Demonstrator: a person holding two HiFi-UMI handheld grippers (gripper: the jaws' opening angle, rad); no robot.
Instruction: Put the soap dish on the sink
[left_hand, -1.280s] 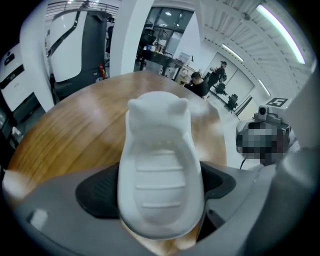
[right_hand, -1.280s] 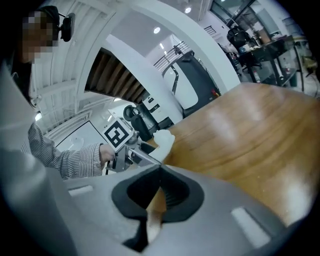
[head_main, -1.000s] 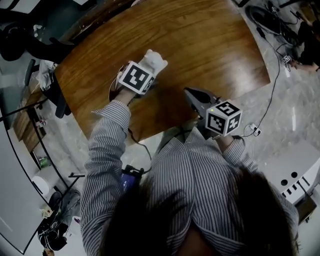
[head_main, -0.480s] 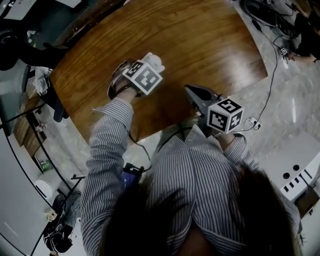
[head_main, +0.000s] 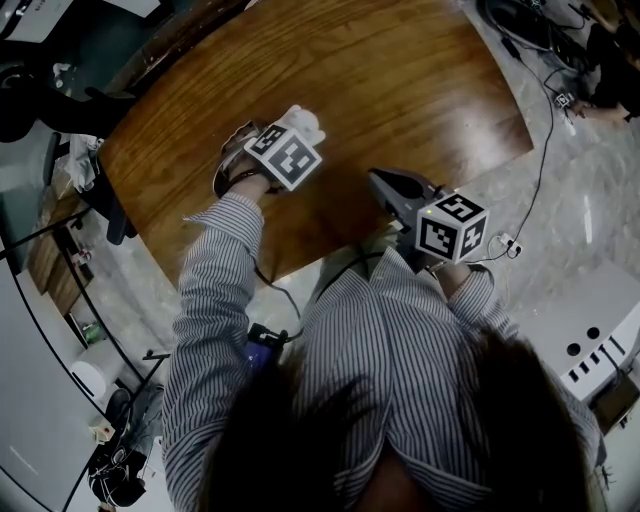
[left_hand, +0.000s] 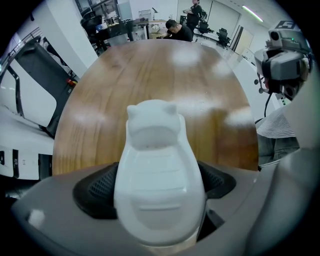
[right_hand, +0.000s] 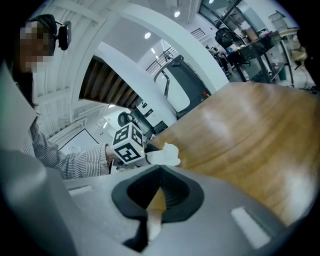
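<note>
**A:** The wooden table (head_main: 400, 80), the largest item, fills the head view toward 12 o'clock. No sink shows in any view. Why the two poses?

**B:** The left gripper (head_main: 292, 140) is clamped on the white soap dish (left_hand: 159, 180), apparently held over the tabletop for carrying. The right gripper (right_hand: 159, 195), at 4 o'clock from it, has its jaws pressed together on nothing and seems idle.

**A:** What differs between the views?

**B:** Only the left gripper view shows the dish's ribbed face and eared end. The right gripper view shows the dish side-on, at 9 o'clock.
</note>
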